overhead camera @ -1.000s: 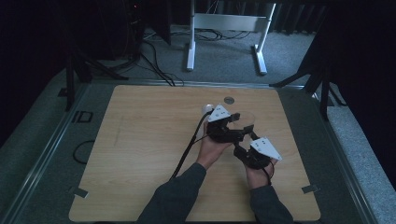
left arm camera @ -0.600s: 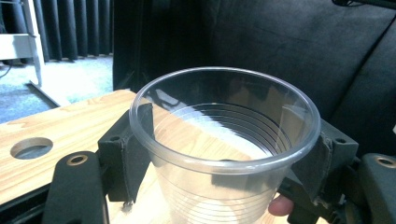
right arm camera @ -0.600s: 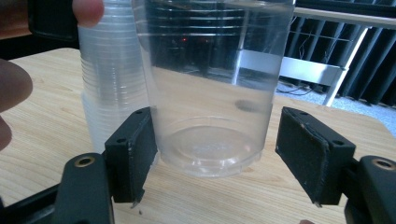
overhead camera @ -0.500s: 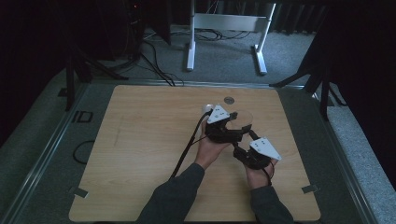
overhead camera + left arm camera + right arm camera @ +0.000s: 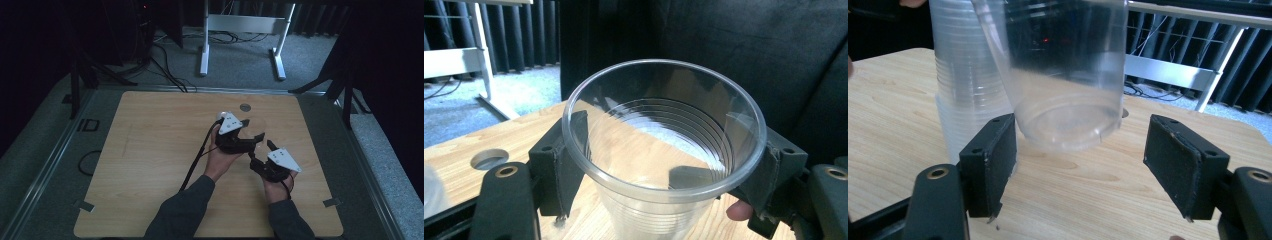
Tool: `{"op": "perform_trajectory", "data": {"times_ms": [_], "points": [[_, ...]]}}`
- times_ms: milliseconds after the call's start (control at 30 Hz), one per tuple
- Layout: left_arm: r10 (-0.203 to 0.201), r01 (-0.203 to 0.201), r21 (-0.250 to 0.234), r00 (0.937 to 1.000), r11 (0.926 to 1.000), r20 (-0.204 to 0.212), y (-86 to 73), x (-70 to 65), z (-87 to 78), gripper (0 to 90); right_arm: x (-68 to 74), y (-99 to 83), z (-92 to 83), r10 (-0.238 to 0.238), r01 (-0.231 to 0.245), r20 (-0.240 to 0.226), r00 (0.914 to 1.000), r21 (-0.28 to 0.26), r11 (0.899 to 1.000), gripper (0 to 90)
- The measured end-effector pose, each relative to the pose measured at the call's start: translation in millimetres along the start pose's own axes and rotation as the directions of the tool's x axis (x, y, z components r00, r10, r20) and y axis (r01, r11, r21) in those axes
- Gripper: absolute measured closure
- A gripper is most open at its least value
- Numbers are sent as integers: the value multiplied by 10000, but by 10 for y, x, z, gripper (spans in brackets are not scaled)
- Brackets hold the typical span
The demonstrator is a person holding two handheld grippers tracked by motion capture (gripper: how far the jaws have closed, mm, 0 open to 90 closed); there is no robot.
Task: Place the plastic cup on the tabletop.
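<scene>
We see a clear plastic cup (image 5: pixel 664 150), empty, ribbed and round-rimmed, clamped between the pads of our left claw (image 5: pixel 669 172) above the wooden tabletop (image 5: pixel 155 150). Our right claw (image 5: pixel 1083 160) stands wide open, gripping nothing, just below the cup's base. Beside it stands a stack of clear cups (image 5: pixel 968 95), its top cut off. In the dim high view, the cups are hard to make out.
</scene>
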State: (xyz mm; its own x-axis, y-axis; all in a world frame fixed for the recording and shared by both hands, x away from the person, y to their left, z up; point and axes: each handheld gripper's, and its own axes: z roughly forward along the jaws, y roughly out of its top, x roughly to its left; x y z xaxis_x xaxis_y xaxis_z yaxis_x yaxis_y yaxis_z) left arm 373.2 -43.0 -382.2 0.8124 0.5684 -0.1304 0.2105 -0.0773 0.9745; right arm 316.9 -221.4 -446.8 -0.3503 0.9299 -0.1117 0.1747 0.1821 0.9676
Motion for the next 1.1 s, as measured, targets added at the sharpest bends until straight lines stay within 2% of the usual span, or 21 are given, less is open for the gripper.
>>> {"op": "perform_trajectory", "data": {"times_ms": [200, 433, 1100], "points": [[237, -241, -156, 9994, 9996, -238, 31, -18, -73, 280, -17, -9, -16, 25, -25, 37, 10000, 26, 10000, 289], [317, -328, -217, 9983, 9992, -488, 26, 14, -151, 283, -29, -14, -17, 39, -39, 92, 10000, 9, 10000, 290], [332, -336, -50, 9973, 9994, -652, -29, 44, -281, 287, -117, -23, -48, 232, -228, 369, 9991, -92, 9997, 290]]}}
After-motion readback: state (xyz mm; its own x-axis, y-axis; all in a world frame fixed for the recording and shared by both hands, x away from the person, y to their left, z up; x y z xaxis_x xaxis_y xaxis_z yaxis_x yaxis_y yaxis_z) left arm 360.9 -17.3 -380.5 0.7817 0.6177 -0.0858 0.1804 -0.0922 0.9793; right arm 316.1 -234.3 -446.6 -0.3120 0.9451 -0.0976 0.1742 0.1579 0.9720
